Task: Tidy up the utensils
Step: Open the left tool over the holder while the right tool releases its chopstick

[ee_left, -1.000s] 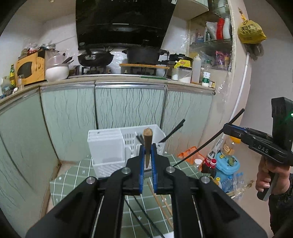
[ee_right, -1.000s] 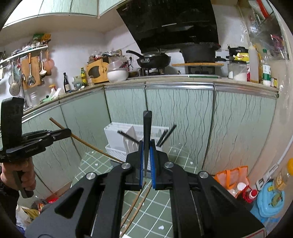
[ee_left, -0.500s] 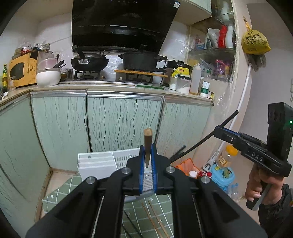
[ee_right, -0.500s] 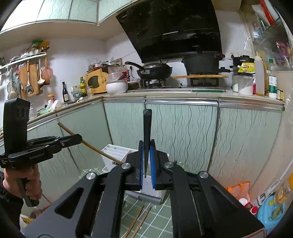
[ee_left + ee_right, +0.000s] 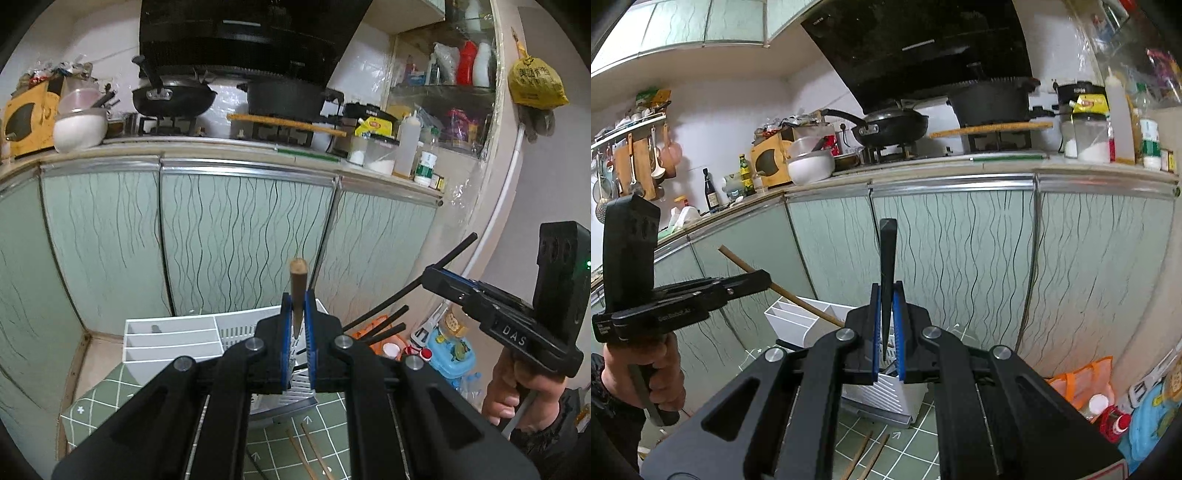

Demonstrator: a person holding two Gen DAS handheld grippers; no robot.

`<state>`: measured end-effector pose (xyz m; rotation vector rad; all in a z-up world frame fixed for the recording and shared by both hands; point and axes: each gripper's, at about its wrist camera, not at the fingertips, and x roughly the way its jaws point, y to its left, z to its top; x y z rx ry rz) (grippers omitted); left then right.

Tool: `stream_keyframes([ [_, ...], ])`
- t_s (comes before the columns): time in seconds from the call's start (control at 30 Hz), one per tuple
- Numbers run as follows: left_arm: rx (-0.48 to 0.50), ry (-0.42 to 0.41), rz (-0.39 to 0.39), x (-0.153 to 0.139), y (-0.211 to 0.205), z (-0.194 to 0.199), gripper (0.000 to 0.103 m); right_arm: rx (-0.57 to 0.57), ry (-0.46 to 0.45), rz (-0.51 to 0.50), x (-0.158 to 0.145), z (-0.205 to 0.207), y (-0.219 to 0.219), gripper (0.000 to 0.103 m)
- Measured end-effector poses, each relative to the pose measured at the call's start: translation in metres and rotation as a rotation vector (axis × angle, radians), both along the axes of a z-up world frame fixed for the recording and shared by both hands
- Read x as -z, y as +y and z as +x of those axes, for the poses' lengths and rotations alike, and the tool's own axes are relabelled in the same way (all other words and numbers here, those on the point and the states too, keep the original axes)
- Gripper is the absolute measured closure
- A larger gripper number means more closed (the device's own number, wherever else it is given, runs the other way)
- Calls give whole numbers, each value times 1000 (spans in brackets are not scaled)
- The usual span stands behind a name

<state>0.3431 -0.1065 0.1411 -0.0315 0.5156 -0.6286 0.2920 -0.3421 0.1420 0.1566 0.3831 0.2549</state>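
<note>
Left wrist view: left gripper [image 5: 297, 332] has its blue pads closed on a brown wooden chopstick [image 5: 297, 284], which stands upright between them, blunt end up. Beyond the fingers, a white utensil organizer [image 5: 173, 339] sits on a green grid-patterned mat [image 5: 280, 439]; its left part is divided into long slots, its right part is a slatted basket. Black chopsticks [image 5: 384, 325] lean out of the basket to the right. Two loose wooden chopsticks [image 5: 310, 454] lie on the mat near the bottom edge. At right, the right gripper [image 5: 439, 277] is held in a hand [image 5: 517, 391], clamped on a black chopstick [image 5: 454, 251] angled up to the right.

Right wrist view: the right gripper's pads are closed on the black chopstick, upright, square end up. The organizer is just beyond and below the fingers; the basket contents are mostly hidden. At left, the left gripper holds the wooden chopstick slanting down toward the organizer; whether its tip touches the organizer cannot be told.
</note>
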Motion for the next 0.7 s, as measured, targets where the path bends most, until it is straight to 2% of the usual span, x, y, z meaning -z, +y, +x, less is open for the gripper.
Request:
stream_keyframes([
  [0.13,26,24,4,12,-11,11,95,-32,33,33,16,17,1,96],
  [0.17,29,29,10,15,-13,12,91,-35,46,39,21,21,1,88],
  [0.2,26,32,18,17,-15,14,70,-20,60,35,26,26,1,75],
  [0.23,16,31,30,20,-15,14,53,-8,65,28,29,28,0,47],
  [0.27,4,12,44,21,-15,12,19,-7,64,28,32,28,0,38],
  [0.3,-10,-15,56,21,-15,9,8,-5,60,26,34,27,-2,30],
  [0.33,-20,-50,73,22,-14,4,8,1,59,18,35,25,-2,28],
  [0.47,-42,-70,120,23,-9,-3,8,23,71,-24,41,18,-4,10],
  [0.7,-63,-67,111,25,4,-23,7,65,84,-112,42,-7,-7,9],
])
